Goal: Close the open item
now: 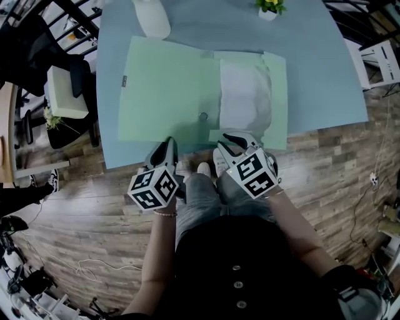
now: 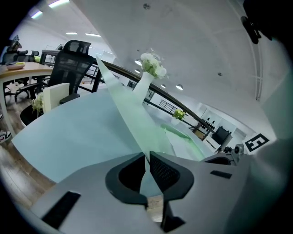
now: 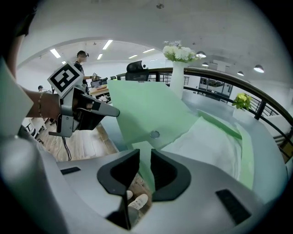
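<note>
Two grippers meet the near edge of an open pale green folder (image 1: 169, 94) that lies on a blue table (image 1: 319, 75), at 12 o'clock from the person in the head view. The left gripper (image 1: 167, 147) sits at the folder's near edge toward 7 o'clock. Its jaws are pressed together on the thin edge of the big cover (image 2: 135, 121). In the left gripper view that cover rises from the pinch as a tilted sheet toward 11 o'clock, clear of the table.

The right gripper (image 1: 235, 139) is at the near edge toward 5 o'clock, just beside the left one. Its jaws stand slightly apart. The folder's narrow near flap (image 3: 143, 151) runs into the gap between them, and the pads are not seen clamping it.

From the right gripper, the white paper (image 3: 206, 141) in the folder's pocket side lies at 1 o'clock. A round metal snap (image 3: 154, 134) on the cover is straight ahead at 12 o'clock. The lifted cover fills the view from 10 to 12 o'clock, held at its lower corner by the left gripper.

Far across the table, a white vase (image 1: 152, 17) stands at 11 o'clock beyond the folder. A small pot of yellow flowers (image 1: 270, 6) stands at 1 o'clock.
</note>
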Demonstrator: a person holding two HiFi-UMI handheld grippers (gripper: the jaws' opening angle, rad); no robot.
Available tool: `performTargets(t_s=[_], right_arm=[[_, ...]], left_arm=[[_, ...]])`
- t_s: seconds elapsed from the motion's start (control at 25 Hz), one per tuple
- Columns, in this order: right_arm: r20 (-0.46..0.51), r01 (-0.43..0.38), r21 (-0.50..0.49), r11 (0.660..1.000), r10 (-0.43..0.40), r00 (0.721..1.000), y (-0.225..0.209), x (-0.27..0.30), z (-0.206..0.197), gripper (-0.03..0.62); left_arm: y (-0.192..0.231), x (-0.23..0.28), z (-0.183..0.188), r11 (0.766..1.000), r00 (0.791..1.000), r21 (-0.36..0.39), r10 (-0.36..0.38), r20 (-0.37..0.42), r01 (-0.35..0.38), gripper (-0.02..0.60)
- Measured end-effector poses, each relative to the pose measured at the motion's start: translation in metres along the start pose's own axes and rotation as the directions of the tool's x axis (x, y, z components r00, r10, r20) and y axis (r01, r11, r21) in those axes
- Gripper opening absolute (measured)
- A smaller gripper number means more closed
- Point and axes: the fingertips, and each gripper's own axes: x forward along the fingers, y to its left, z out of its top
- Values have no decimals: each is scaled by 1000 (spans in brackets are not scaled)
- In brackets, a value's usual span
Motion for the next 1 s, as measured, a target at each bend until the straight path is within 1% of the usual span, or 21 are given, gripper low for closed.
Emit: performTargets(t_s=[0.04,0.16,0.28,0.36,0.52,0.6,0.68,0.76,0.92,1.0], right_arm=[[11,15,15,1000,-15,1000,-3,-3,0,70],[46,57,79,995,-61,997,-18,-14,1,55],[74,77,173,982,-90,993,-36,-25,-6,46],[80,88,217,972,-108,991,-43,-32,-9,43],[106,109,255,961,-140,984,-52,-45,-6,43],[122,113,272,956,-151,981,-57,-51,-5,43],[133,118,291,949,-162,978,-61,-57,-4,43],[142,124,309,943,-175,974,-66,-63,-4,43],[171,108,354,929,-177,969,-70,-72,-2,41],[177,105,365,925,-179,968,-70,-73,-2,44]], left_arm=[[-2,-1,1,1000,1000,12,3,3,-3,43],[-9,-1,4,999,1000,55,-1,8,0,43],[-19,-3,6,993,1000,117,-6,-3,7,43],[-26,-5,7,988,1000,155,-8,-10,10,43],[-37,-8,13,980,1000,198,-23,-5,24,43],[-43,-9,14,972,1000,232,-28,-9,29,41],[-49,-9,14,958,999,283,-28,-20,33,41],[-57,-10,14,940,999,339,-31,-31,40,41],[-74,-11,15,882,998,467,-47,-47,64,43],[-81,-11,14,865,997,495,-62,-55,81,43]])
